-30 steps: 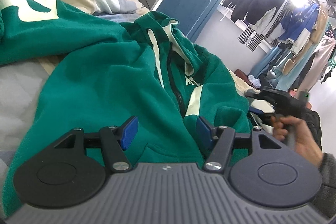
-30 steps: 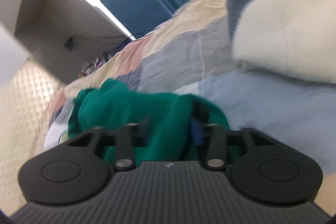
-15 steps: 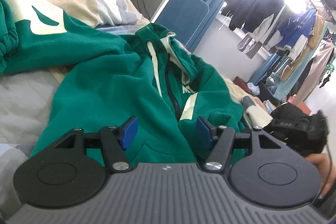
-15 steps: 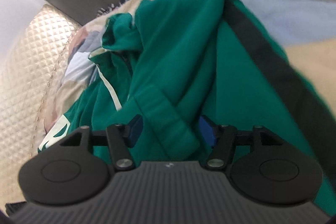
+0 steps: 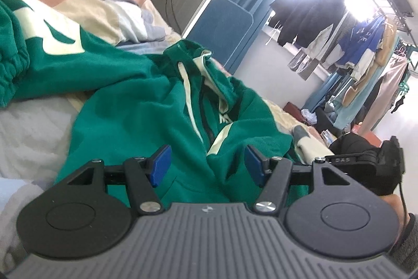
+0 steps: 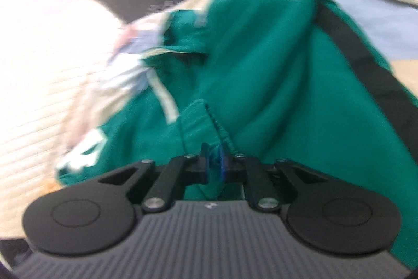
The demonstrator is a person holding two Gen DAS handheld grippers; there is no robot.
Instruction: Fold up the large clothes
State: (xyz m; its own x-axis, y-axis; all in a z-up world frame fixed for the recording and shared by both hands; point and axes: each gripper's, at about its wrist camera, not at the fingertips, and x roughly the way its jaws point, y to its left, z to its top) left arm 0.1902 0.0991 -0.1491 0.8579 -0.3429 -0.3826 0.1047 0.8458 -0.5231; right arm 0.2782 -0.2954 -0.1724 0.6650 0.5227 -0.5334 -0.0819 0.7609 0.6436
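Green zip hoodie (image 5: 146, 106) lies rumpled on a patchwork quilt (image 5: 122, 17). Left gripper (image 5: 206, 165) hovers tilted down over it, jaws apart and empty. Right gripper (image 6: 213, 164), angled downward, has just closed, pinching the hoodie's ribbed cuff (image 6: 203, 122)

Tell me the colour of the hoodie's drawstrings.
Cream, against the green hoodie; the drawstrings show best in the left wrist view.

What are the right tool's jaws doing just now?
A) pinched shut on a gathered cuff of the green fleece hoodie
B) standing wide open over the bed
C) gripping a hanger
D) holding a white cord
A: in the right wrist view the right gripper has its jaws closed together on the ribbed cuff of the green fleece hoodie.
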